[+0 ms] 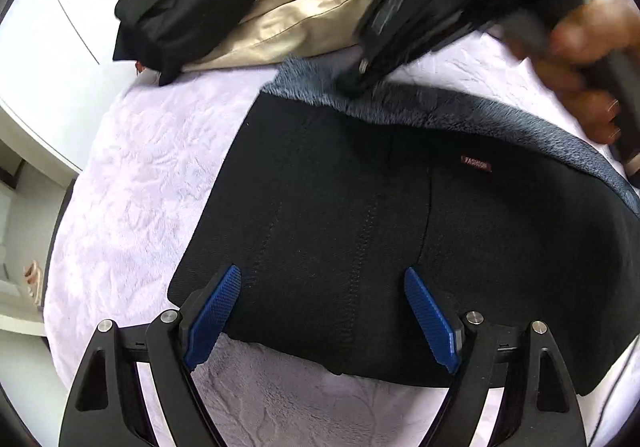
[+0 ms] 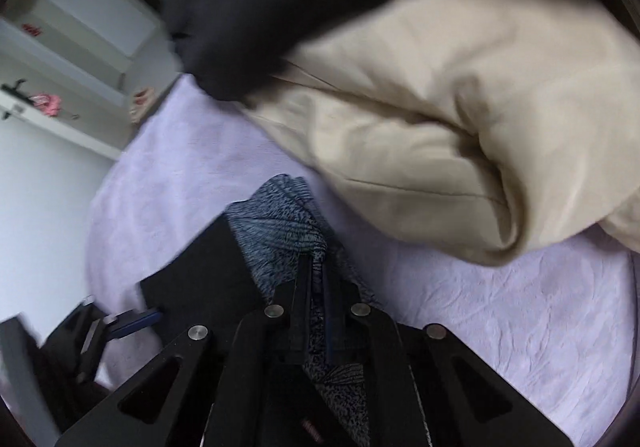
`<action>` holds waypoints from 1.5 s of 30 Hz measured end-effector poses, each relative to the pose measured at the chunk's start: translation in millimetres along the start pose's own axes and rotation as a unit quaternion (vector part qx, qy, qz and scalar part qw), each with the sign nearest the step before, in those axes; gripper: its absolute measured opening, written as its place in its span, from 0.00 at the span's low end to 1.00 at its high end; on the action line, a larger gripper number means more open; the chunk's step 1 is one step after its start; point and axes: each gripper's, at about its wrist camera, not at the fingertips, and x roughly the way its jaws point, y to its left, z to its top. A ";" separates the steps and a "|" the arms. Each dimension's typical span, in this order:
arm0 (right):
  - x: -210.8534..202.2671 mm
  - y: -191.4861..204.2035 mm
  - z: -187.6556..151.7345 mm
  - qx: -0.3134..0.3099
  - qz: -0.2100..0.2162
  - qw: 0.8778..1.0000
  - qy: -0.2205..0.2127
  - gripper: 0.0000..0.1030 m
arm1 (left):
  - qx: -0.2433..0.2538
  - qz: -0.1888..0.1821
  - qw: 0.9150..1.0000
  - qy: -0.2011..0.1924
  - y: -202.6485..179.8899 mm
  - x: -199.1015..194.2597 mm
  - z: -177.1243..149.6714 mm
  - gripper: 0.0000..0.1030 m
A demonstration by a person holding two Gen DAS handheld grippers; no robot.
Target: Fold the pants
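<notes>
Left claw (image 1: 322, 321) spread above black pants (image 1: 400, 215), label "FASHION" (image 1: 476, 164); right claw (image 2: 318, 279) pinching fleece lining (image 2: 276, 231).

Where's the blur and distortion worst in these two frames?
Left wrist view: pants and blue fingers sharp; the right gripper and the hand holding it smear with motion; fisheye bends the bed cover edges. Right wrist view: softer overall, beige cloth and black cloth blurred, left gripper streaked at the rim.
</notes>
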 end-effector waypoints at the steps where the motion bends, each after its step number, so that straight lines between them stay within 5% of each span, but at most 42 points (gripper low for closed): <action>1: 0.7 0.9 -1.7 0.007 -0.006 1.000 -0.007 0.10 | -0.005 -0.005 1.000 0.003 2.3 0.3 3.5 0.82; 6: -50.6 1.6 -28.5 0.071 -0.007 0.995 -0.063 0.17 | -0.027 -0.014 0.999 0.017 16.1 -0.9 4.2 0.82; 10: -93.5 -8.8 -85.9 0.140 -0.005 0.986 -0.092 0.19 | -0.012 -0.012 1.000 0.026 20.3 -4.9 -0.5 0.82; 13: -115.8 -23.4 -140.0 0.206 -0.013 0.974 -0.092 0.30 | -0.002 -0.013 0.999 0.037 20.9 -11.4 -7.6 0.82; 17: -137.3 -43.6 -224.5 0.319 0.005 0.942 -0.104 0.37 | 0.021 -0.016 0.999 0.044 -0.2 -29.7 -6.3 0.82; 23: -138.7 -45.2 -354.0 0.462 0.064 0.874 -0.134 0.45 | 0.068 -0.017 0.997 0.024 -42.3 -41.7 7.4 0.82; 27: -118.5 -40.3 -398.9 0.499 0.103 0.850 -0.137 0.45 | 0.078 -0.003 0.996 0.046 -68.2 -9.2 18.7 0.83; 30: -106.5 -42.3 -412.6 0.511 0.136 0.835 -0.156 0.45 | 0.062 0.009 0.996 0.056 -71.1 5.7 21.8 0.96; 40: -66.2 -44.0 -375.9 0.465 0.204 0.840 -0.192 0.47 | 0.069 0.023 0.996 0.057 -80.1 6.5 22.1 0.97; 42: -69.9 -42.3 -364.6 0.447 0.207 0.848 -0.195 0.38 | 0.069 0.024 0.996 0.058 -81.5 4.5 21.9 0.97; 43: -74.4 -38.3 -359.3 0.428 0.199 0.860 -0.195 0.17 | 0.069 0.024 0.996 0.058 -81.6 4.1 21.9 0.97; 45: -78.7 -28.7 -358.3 0.392 0.169 0.886 -0.182 0.10 | 0.069 0.025 0.996 0.056 -81.4 4.8 22.6 1.00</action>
